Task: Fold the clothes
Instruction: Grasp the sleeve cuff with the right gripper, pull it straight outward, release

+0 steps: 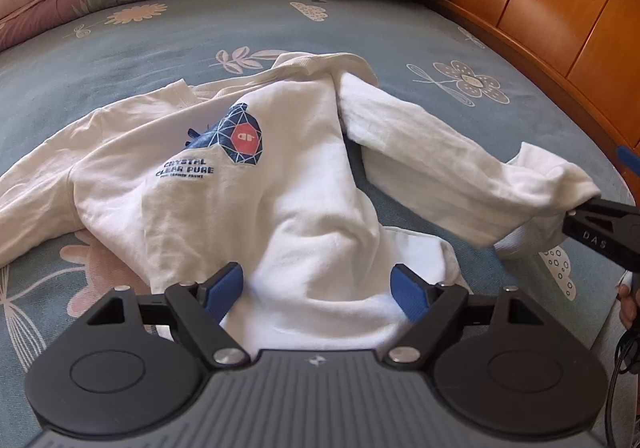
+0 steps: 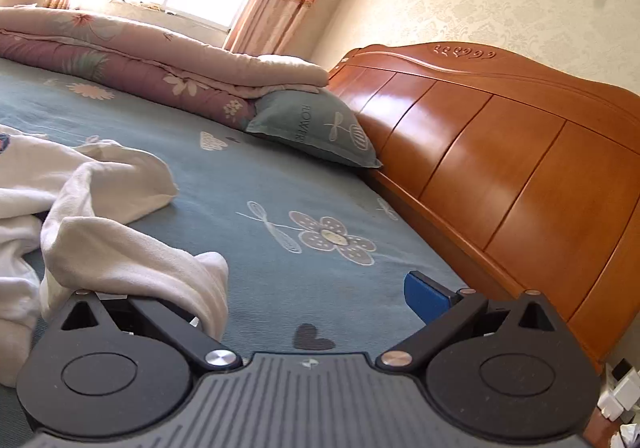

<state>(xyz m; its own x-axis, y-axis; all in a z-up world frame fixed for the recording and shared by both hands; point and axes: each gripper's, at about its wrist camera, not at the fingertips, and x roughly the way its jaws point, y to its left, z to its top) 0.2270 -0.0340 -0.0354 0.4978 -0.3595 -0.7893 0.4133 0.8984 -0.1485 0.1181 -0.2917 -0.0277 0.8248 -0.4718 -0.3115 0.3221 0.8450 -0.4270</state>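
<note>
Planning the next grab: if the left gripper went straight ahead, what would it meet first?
The white sweatshirt: its hem already lies between the open left gripper fingers, so it likely meets fabric almost at once.

The white long-sleeved sweatshirt (image 1: 248, 184) with a blue crystal print runs off the left wrist view at 9 o'clock, its hem hidden behind the left gripper (image 1: 318, 288). The small line under its slogan is unreadable. In the right wrist view, the draped cuff (image 2: 188, 280) hides the right gripper's (image 2: 312, 300) left fingertip.
</note>
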